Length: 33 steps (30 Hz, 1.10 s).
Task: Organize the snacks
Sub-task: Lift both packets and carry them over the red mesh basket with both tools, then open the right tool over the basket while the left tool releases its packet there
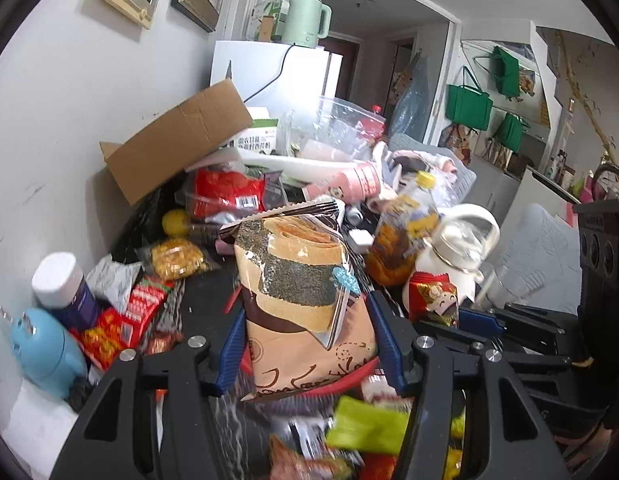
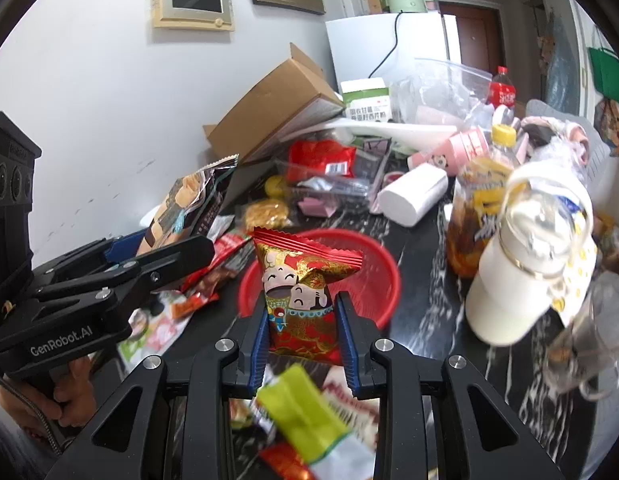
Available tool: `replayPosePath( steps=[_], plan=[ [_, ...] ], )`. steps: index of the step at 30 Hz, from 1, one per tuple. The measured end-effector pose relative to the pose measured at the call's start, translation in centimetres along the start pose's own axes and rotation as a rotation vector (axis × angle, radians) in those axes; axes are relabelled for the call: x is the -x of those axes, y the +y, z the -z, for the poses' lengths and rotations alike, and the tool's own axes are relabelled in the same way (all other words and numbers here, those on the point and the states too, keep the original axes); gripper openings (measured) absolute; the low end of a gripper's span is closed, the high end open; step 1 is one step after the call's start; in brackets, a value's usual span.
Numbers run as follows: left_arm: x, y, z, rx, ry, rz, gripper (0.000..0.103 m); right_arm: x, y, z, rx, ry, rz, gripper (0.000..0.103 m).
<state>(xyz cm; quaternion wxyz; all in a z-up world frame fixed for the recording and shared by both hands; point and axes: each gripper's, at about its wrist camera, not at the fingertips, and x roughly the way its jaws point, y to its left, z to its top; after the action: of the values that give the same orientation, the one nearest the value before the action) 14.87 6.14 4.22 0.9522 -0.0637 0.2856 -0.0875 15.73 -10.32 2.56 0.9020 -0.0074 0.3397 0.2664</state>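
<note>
On the cluttered dark tabletop: snacks are being sorted, two packets are held up off the pile.
Left claw [image 1: 309, 344]: clamped on the tan snack bag [image 1: 301, 304], blue pads pressed to both its sides; bag held upright, its serrated top edge toward the clutter behind.
Tan snack bag: brown and tan print with a clear window showing rolled wafers; also seen from the right wrist view [image 2: 193, 208], sticking up out of the left claw at that view's left.
Right claw [image 2: 303, 340]: clamped on the red-gold packet [image 2: 301, 296], pads against its lower sides; packet upright, cartoon faces on the front.
Red-gold packet: held in front of the red basket [image 2: 373, 264]; whether it is over the rim cannot be told.
Red basket: mesh-walled, on the table, mostly hidden behind the packet.
Below the claws: a yellow-green wrapper [image 2: 305, 412] and other loose packets, blurred.
Right of basket: white bottle [image 2: 521, 280] with a clear loop handle, tilted; amber drink bottle [image 2: 477, 208] with yellow cap just behind it.
Far clutter: cardboard box [image 2: 273, 104] leaning by the wall, red pouch [image 2: 321, 156] in clear plastic, pink cup [image 2: 457, 152] lying on its side.
Left edge, left wrist view: blue container [image 1: 45, 352] and white-capped jar [image 1: 65, 288] by the wall.
Person: a hand [image 2: 69, 392] is seen on the left gripper's handle.
</note>
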Motion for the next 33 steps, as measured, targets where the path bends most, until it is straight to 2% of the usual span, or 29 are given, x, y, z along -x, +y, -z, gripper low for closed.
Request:
replayPosePath(
  steps=[7, 15, 23, 29, 33],
  plan=[
    [-2.9, 0.6, -2.3, -0.016, -0.001, -0.018, 0.056, -2.7, -1.3, -2.4, 0.025, 0.007, 0.016, 0.030],
    [-7.4, 1.8, -3.3, -0.013, 0.060, -0.053, 0.056, -6.3, -3.1, -3.9, 0.045, 0.050, 0.061, 0.030],
    [-11.0, 3.1, -2.8, 0.014, 0.137, -0.065, 0.056, -9.2, -4.2, -4.1, 0.053, 0.103, 0.078, 0.030],
    [-12.9, 3.2, -1.9, -0.004, 0.182, -0.098, 0.056, -10.8, -4.3, -3.6, 0.055, 0.150, 0.082, 0.030],
    [-13.3, 2.8, -1.6, -0.044, 0.192, -0.151, 0.060, -11.3, -4.2, -3.1, 0.064, 0.173, 0.088, 0.031]
  ],
)
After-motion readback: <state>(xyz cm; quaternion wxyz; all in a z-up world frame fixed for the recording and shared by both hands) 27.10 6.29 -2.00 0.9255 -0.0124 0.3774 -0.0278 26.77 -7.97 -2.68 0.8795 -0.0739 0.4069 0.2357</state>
